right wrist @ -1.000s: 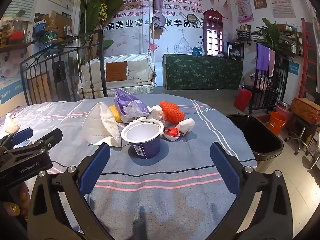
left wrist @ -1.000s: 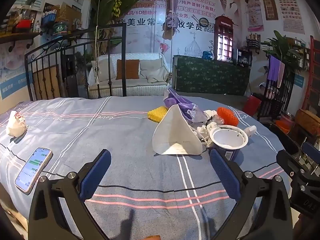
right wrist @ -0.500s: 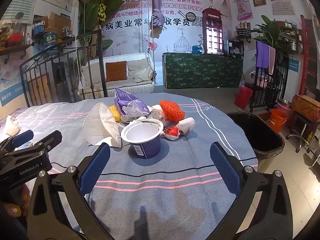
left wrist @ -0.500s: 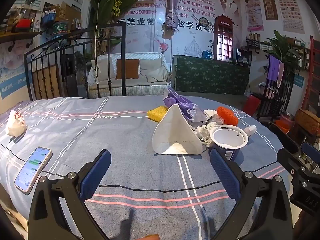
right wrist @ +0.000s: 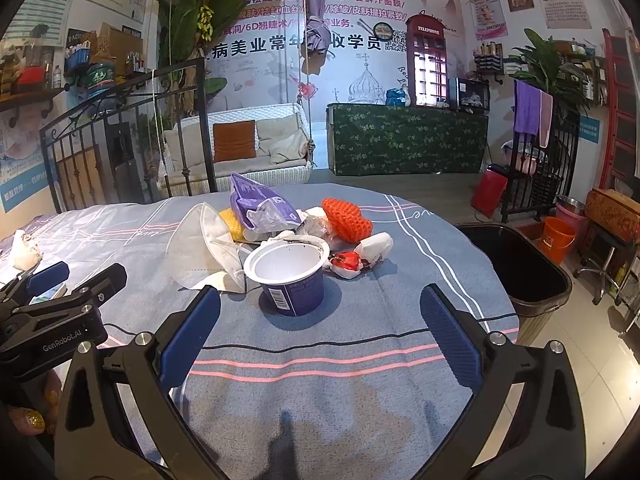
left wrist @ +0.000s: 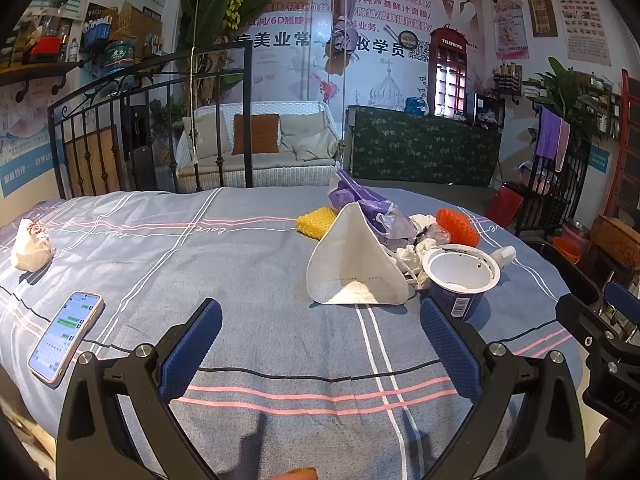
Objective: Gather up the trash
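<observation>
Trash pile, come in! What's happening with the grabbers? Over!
Left gripper open, empty. Right gripper open, empty, facing the yogurt cup. Trash pile untouched; black bin waits right of the table. Nothing blocking.

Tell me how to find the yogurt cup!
Look at the trash pile on the striped blue cloth. At its near edge, right of the white mask, stands the cup. It is the only upright tub: dark blue outside, white inside, open and empty.
</observation>
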Tool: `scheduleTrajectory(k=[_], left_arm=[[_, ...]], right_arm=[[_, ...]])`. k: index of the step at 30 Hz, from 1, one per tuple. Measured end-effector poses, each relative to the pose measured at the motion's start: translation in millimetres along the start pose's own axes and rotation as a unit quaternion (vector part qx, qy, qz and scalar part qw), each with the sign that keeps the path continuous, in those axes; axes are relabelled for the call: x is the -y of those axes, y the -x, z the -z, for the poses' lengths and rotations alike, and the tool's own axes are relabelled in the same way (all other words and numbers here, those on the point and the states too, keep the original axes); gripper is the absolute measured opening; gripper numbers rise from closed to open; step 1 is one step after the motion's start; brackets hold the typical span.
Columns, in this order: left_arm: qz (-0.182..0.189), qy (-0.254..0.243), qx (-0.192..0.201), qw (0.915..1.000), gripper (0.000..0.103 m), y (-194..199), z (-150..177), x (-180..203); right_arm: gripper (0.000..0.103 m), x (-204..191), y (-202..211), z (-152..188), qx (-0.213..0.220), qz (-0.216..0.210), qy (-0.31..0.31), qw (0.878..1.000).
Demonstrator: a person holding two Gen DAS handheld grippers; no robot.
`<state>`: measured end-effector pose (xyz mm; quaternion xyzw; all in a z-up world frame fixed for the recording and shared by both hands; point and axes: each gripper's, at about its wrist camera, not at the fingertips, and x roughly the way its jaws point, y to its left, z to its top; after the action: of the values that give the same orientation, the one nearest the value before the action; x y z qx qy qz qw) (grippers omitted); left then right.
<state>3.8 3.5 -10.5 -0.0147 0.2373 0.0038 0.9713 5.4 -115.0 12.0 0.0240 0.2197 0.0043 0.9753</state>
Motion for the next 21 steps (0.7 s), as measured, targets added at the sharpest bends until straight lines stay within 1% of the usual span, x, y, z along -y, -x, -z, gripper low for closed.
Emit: scheduleTrajectory(k=[21], left_arm=[[0.002, 0.000, -0.004, 1.0000, 0.098, -3.7, 4.8, 1.1]], right_arm=[[0.099, -3.9, -4.4, 2.7, -0.003, -0.002, -0.002, 1.000]])
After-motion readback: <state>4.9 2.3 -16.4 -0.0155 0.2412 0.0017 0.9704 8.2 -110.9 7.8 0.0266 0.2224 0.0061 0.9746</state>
